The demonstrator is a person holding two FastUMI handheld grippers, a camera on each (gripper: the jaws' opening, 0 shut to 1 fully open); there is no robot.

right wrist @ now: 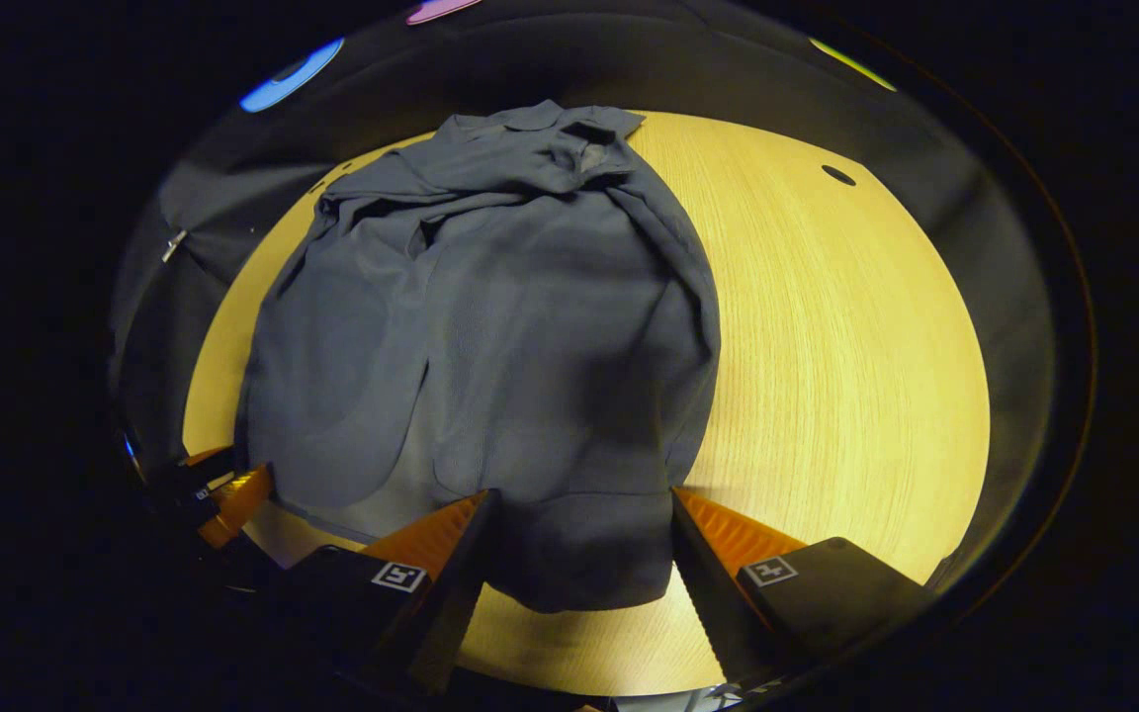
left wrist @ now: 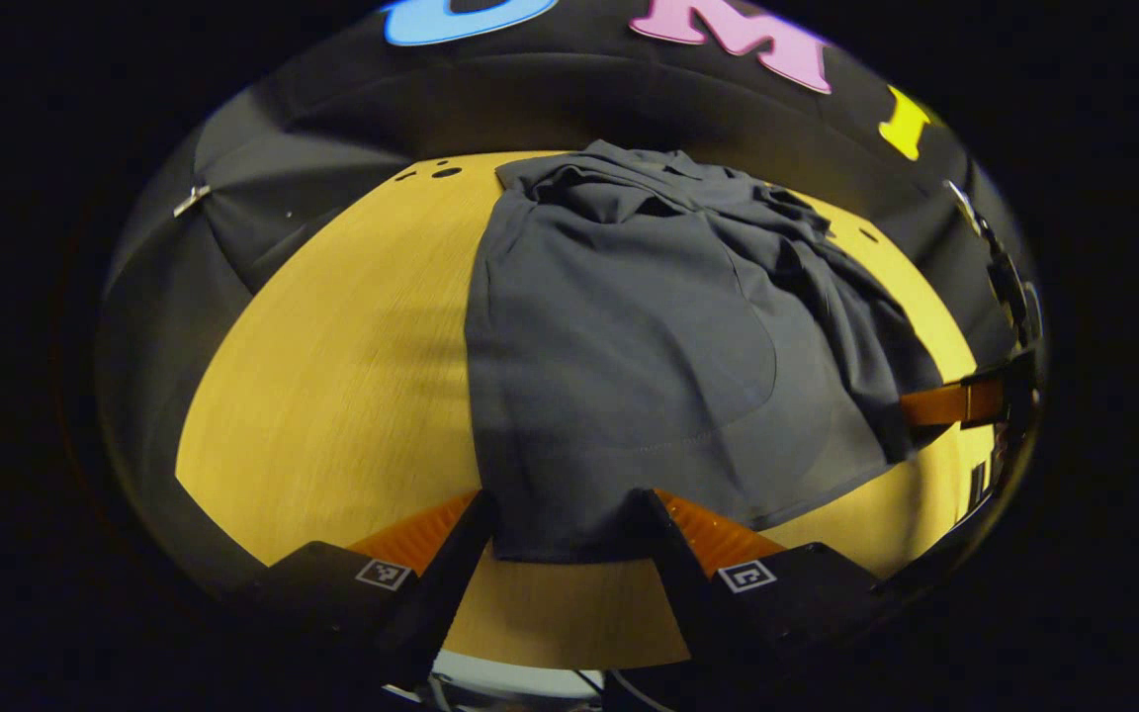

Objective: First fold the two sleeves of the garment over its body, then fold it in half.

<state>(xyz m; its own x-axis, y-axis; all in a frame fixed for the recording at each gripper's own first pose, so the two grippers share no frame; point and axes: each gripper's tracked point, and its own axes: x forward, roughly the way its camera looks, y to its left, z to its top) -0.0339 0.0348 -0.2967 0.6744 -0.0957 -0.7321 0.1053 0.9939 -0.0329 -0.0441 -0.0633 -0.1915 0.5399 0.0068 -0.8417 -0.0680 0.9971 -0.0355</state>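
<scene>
With both grippers [left wrist: 565, 529] [right wrist: 579, 539] open astride the dark grey fabric garment's [left wrist: 629, 346] near hem, pinch both corners evenly before folding.

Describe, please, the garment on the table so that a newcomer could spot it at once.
On the round light-wood table lies the garment, a dark grey cloth spread from the far edge to the near edge. Its far end is bunched into folds, and its near hem lies between the fingers of each hand-held gripper.
</scene>
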